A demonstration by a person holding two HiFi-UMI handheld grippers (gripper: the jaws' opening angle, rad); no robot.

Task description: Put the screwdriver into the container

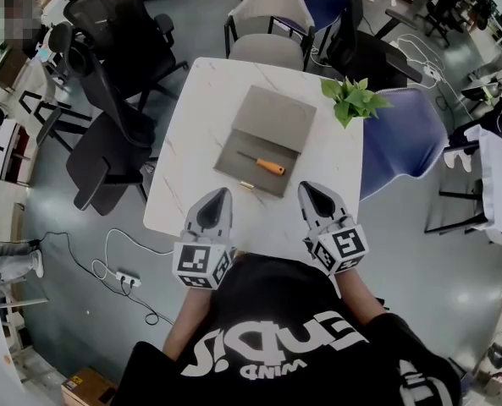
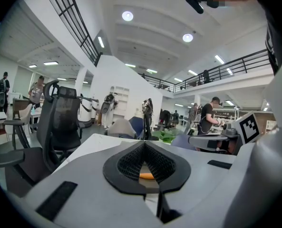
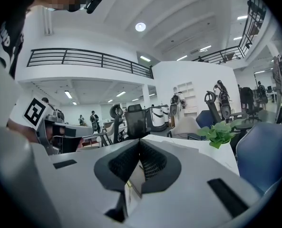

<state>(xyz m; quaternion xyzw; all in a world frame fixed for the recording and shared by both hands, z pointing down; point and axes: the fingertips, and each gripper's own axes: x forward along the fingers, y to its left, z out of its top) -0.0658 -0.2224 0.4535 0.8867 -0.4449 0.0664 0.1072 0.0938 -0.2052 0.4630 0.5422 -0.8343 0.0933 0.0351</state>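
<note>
A screwdriver [image 1: 263,165] with an orange handle and a thin metal shaft lies on the near half of a flat grey container [image 1: 272,115], which lies open on the white table [image 1: 204,108]. My left gripper [image 1: 225,192] hovers at the table's front edge, its jaws shut and empty, just left of the container's near corner. My right gripper [image 1: 304,186] is shut and empty too, at the near right corner. In the left gripper view, the orange handle [image 2: 146,176] shows through the gap behind the closed tips of the left gripper [image 2: 144,144]. The right gripper [image 3: 140,141] points over the table.
A small brass-coloured piece [image 1: 246,184] lies by the container's near edge. A potted green plant [image 1: 352,100] stands at the table's far right corner. Office chairs [image 1: 115,134] surround the table, with a blue one [image 1: 407,138] on the right. A power strip [image 1: 128,279] lies on the floor.
</note>
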